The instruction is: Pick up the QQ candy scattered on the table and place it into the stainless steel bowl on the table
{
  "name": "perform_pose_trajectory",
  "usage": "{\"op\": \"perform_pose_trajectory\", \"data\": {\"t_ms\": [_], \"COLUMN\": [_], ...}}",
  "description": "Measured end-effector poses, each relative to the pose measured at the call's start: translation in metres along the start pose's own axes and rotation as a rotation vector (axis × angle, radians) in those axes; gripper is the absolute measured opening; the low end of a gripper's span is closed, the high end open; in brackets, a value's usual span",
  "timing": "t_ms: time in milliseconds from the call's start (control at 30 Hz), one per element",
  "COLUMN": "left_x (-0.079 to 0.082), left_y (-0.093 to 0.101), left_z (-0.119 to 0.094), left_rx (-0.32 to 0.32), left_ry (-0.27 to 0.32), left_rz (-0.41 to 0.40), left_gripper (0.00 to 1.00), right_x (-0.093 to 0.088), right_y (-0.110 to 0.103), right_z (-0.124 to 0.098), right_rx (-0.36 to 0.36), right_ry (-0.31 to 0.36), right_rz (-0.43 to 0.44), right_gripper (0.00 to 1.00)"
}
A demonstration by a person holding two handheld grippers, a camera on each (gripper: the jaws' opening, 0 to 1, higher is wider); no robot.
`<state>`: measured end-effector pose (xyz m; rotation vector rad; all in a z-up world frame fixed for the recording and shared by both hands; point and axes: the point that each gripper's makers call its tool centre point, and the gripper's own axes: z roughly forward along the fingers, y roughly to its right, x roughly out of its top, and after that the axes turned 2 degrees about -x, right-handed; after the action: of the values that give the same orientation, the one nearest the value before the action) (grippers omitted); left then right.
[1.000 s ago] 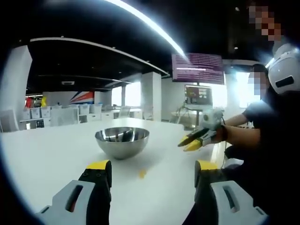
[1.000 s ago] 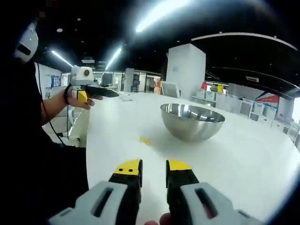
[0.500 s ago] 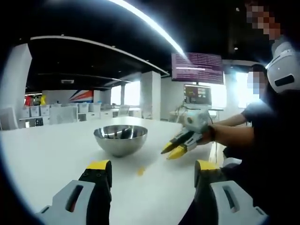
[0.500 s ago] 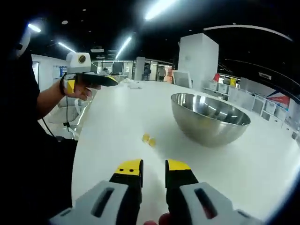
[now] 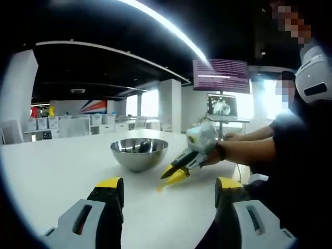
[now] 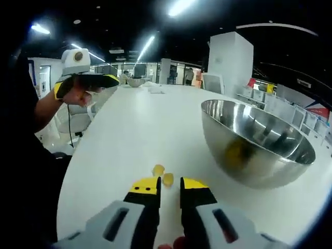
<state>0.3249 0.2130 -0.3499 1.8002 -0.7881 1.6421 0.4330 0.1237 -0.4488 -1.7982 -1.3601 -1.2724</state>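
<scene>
My right tool point(image 6: 169, 185) is hovering, jaws narrowly apart and empty, just short of two candies point(image 6: 163, 175) beside the bowl point(image 6: 259, 150). My left tool point(image 5: 169, 188) is gaping wide, gripping nothing, above the worktop point(image 6: 129, 129).

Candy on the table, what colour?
Yellow-orange. The candy shows best in the right gripper view, two pieces just ahead of the right gripper.
</scene>
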Motion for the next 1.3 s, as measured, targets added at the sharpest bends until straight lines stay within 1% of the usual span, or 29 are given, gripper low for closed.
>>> {"op": "perform_pose_trajectory", "data": {"t_ms": [367,500,767,833,967,1067,1133,1267,1300], "left_x": [-0.001,-0.002,0.0,0.0,0.001,0.002,0.003,0.005,0.006], "left_y": [-0.002,-0.002,-0.001,0.0,0.001,0.002,0.002,0.004,0.004], "left_z": [-0.002,-0.002,0.0,0.002,0.006,0.009,0.01,0.014,0.015], "left_rx": [0.005,0.007,0.006,0.004,-0.002,-0.007,-0.011,-0.017,-0.019], "left_ry": [0.001,-0.002,-0.002,-0.004,-0.002,-0.004,-0.004,-0.003,-0.004], "left_rz": [-0.006,-0.007,-0.005,-0.003,-0.003,0.0,0.002,0.006,0.007], "left_gripper": [0.72,0.72,0.72,0.72,0.72,0.72,0.72,0.72,0.72], "right_x": [-0.004,-0.003,-0.002,0.0,0.013,0.023,0.032,0.042,0.046], "right_y": [0.0,-0.001,0.001,0.003,0.004,0.003,0.002,0.001,0.0], "right_z": [0.01,0.014,0.014,0.01,-0.007,-0.025,-0.045,-0.078,-0.089], "right_rx": [0.016,0.021,0.014,0.006,-0.003,-0.011,-0.02,-0.035,-0.044], "right_ry": [-0.011,-0.006,0.0,0.007,0.049,0.082,0.116,0.161,0.176], "right_rz": [0.005,0.009,0.026,0.032,0.044,0.048,0.051,0.063,0.065], "right_gripper": [0.14,0.1,0.08,0.08,0.08,0.08,0.08,0.08,0.08]}}
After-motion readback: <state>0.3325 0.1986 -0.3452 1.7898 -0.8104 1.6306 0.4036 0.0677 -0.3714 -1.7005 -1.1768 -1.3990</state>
